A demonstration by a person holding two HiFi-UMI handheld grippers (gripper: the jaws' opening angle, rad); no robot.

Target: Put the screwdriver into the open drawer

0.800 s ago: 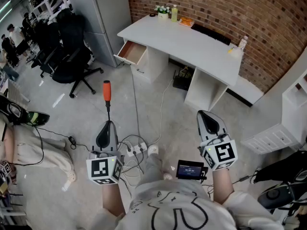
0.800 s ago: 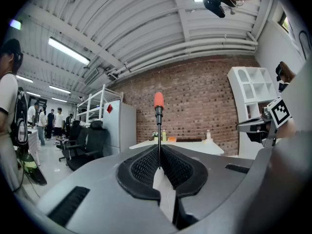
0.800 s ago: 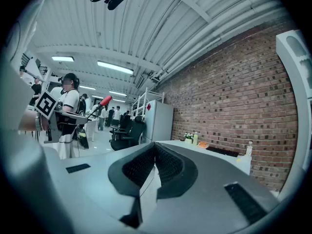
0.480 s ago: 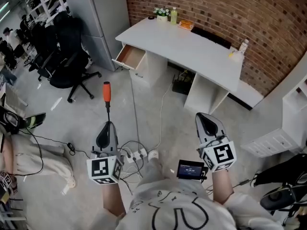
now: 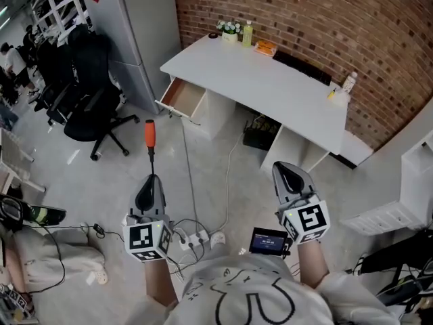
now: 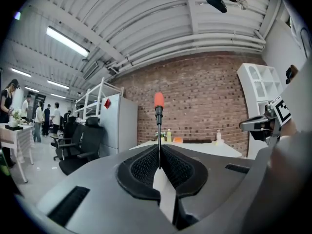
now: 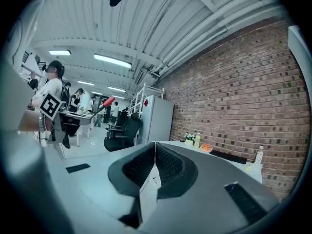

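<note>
Left gripper (image 5: 151,179) had its jaws pressed onto the thin metal shaft of an orange-handled screwdriver (image 5: 150,146), which stood out straight beyond the tips with the handle at the far end. Its own view showed this grip closely: the shaft of the screwdriver (image 6: 158,126) was clamped between the black ribbed pads of the left gripper (image 6: 159,165). The right gripper (image 5: 285,170) was held level with it, well apart, and the right gripper view showed its jaws (image 7: 155,152) closed on each other with nothing between them. Only the head view showed the open wooden-lined drawer (image 5: 181,97), pulled out at the left end of the long white desk (image 5: 270,73); it lay ahead of the screwdriver's handle and well apart from it, across bare grey floor (image 5: 203,161). A black office chair (image 5: 88,100) stood to the left of the drawer, and a red brick wall (image 5: 325,19) ran behind the desk. From the right gripper view the screwdriver's handle (image 7: 108,101) appeared far off at the left.
</note>
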